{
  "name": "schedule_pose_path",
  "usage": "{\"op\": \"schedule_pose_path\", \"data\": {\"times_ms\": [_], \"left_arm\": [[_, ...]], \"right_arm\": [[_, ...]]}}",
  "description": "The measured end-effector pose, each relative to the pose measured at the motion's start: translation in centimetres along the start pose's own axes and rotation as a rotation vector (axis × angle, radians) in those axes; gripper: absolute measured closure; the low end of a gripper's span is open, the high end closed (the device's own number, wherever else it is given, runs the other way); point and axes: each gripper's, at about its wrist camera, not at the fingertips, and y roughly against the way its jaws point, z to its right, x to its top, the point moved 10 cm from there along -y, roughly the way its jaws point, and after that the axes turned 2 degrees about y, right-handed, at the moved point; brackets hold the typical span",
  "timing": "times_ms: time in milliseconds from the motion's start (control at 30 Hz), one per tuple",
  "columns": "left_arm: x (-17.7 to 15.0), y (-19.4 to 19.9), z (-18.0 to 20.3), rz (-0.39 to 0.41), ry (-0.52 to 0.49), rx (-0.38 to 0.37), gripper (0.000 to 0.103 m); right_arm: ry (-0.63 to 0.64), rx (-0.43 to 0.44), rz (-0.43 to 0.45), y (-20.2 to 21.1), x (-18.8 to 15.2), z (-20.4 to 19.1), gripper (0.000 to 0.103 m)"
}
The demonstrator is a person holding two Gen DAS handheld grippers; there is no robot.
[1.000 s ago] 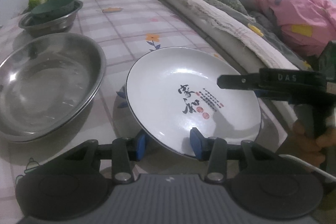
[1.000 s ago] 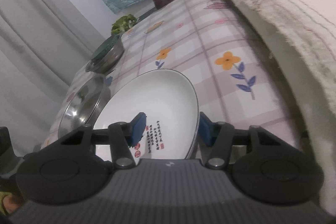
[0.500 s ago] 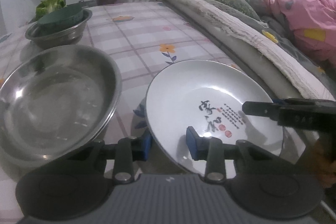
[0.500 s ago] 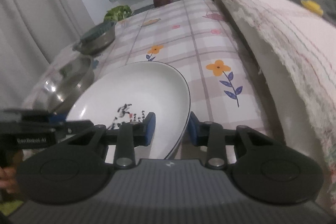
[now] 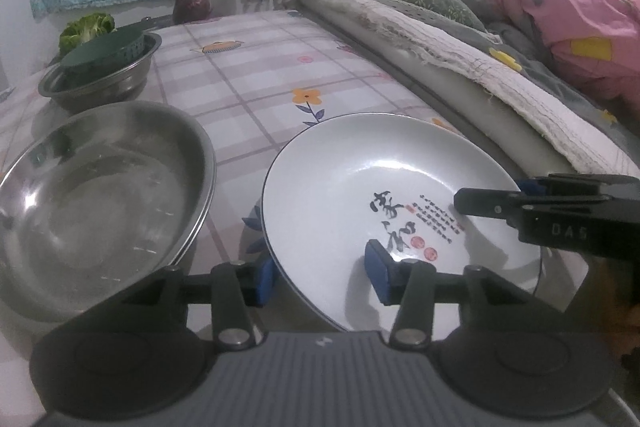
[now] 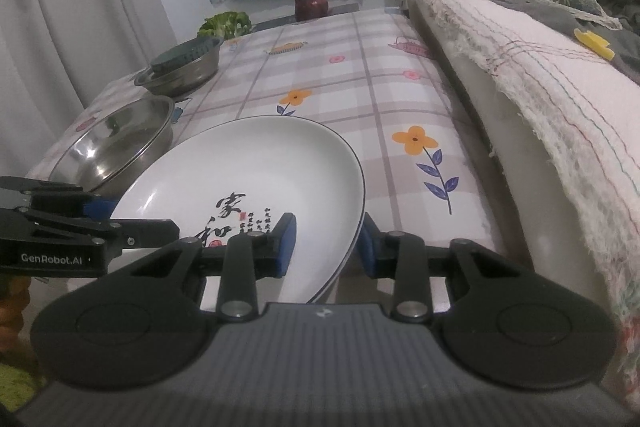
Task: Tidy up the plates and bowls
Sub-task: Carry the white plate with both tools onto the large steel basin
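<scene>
A white plate [image 5: 360, 171] with black calligraphy and a dark rim is held tilted above the checked tablecloth; it also shows in the right wrist view [image 6: 256, 171]. My left gripper [image 5: 320, 273] is shut on its near left rim. My right gripper [image 6: 326, 243] is shut on its right rim and shows in the left wrist view [image 5: 520, 205]. A large steel bowl [image 5: 92, 203] sits to the plate's left, also in the right wrist view [image 6: 116, 143].
A smaller steel bowl [image 5: 100, 75] holding a dark green bowl [image 5: 104, 49] stands at the far left, with broccoli [image 5: 86, 27] behind it. A rolled blanket [image 5: 440, 43] runs along the table's right edge. A dark red fruit [image 6: 311, 7] sits at the far end.
Both grippers have closed on the plate's rim and lifted it. The plate has risen and levelled, and both cameras now sit higher over the table.
</scene>
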Motion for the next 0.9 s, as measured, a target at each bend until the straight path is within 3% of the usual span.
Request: {"op": "schedule_pose_path", "data": {"times_ms": [233,900], "left_arm": [[0.1,0.1,-0.1,-0.009,0.032,0.011,0.055],[1.7,0.8,-0.4,-0.024,0.095,0.013,0.056]], "right_arm": [[0.001,-0.029,0.014,-0.1,0.1,-0.5,0.065],[-0.067,-0.037,0.018,-0.1,1.5,-0.3,0.065]]}}
